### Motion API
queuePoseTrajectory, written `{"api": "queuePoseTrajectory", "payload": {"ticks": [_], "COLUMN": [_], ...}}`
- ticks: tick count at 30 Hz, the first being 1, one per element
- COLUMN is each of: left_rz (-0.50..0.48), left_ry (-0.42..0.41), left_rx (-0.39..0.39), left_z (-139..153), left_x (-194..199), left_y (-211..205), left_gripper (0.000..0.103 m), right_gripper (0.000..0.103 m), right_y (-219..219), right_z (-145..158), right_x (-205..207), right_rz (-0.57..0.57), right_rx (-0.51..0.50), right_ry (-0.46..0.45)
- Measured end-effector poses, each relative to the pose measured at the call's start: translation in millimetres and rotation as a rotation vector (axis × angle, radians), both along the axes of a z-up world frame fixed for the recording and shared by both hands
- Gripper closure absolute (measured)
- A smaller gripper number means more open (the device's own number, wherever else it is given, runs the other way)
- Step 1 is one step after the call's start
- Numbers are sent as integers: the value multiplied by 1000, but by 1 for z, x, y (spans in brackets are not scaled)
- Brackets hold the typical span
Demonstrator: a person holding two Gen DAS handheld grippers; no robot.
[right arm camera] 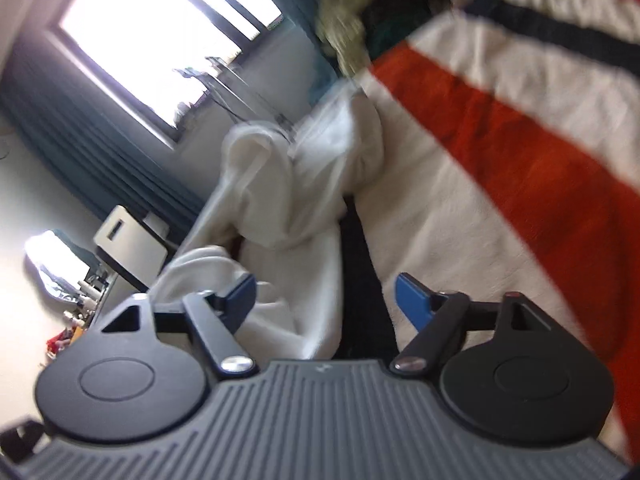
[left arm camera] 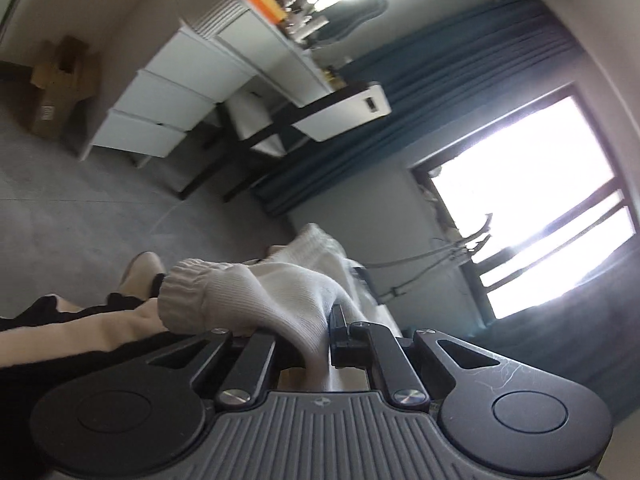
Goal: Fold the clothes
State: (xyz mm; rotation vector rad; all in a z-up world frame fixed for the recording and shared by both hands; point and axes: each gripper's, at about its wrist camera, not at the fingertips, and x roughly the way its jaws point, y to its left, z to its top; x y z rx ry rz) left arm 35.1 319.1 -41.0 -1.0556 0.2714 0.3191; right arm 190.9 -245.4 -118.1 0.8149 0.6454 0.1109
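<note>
The folding is at its beginning, as far as I can judge. The white garment (right arm camera: 296,184) lies crumpled at the edge of the bed, on the blanket (right arm camera: 500,152) with orange, white and dark stripes, and no neat fold shows in it. One ribbed cuff (left arm camera: 192,292) of it is lifted up in the left wrist view, so a part is picked up but nothing is laid flat. Spreading it and making every fold is left to do.

The left gripper (left arm camera: 324,344) has its jaws closed tight on the white cloth, which passes between them and hangs over the left finger. This gripper points a little downward, toward the floor and the white drawers (left arm camera: 168,104) across the room.

The right gripper (right arm camera: 324,300) has its jaws standing apart, with the blue pads (right arm camera: 412,300) clear of each other. The cloth lies under and beside the left pad, but the pads do not press on it. It tilts down toward the heap.
</note>
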Motion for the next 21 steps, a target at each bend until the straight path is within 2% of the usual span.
{"api": "queuePoseTrajectory", "payload": {"ticks": [4,8,10,11,12,16,18,21], "left_rz": [10,-4,-6,-14,-22,-61,-89,-108], "left_ry": [24,23,28,31,34,86,126,135], "left_rx": [23,61,98,105,113,148,172,203], "left_z": [-1,-1,-3,-4,-6,-11,-10,-6], "left_x": [13,47,54,57,59,69,73,73], "left_y": [-1,-10,-18,-20,-23,-30,-35,-40], "left_gripper": [97,97,96,96,96,96,96,96], "right_gripper": [43,44,64,83,92,95,96,96], "right_y": [12,29,37,42,45,46,37,23], "right_z": [-33,-44,-45,-45,-45,-25,-11,15], "right_x": [36,58,74,83,91,83,67,43], "right_rz": [51,71,55,50,48,35,-9,-83], "right_rx": [28,32,19,10,5,-52,-46,-47], "right_ry": [62,-10,-20,-8,6,-61,-92,-121]}}
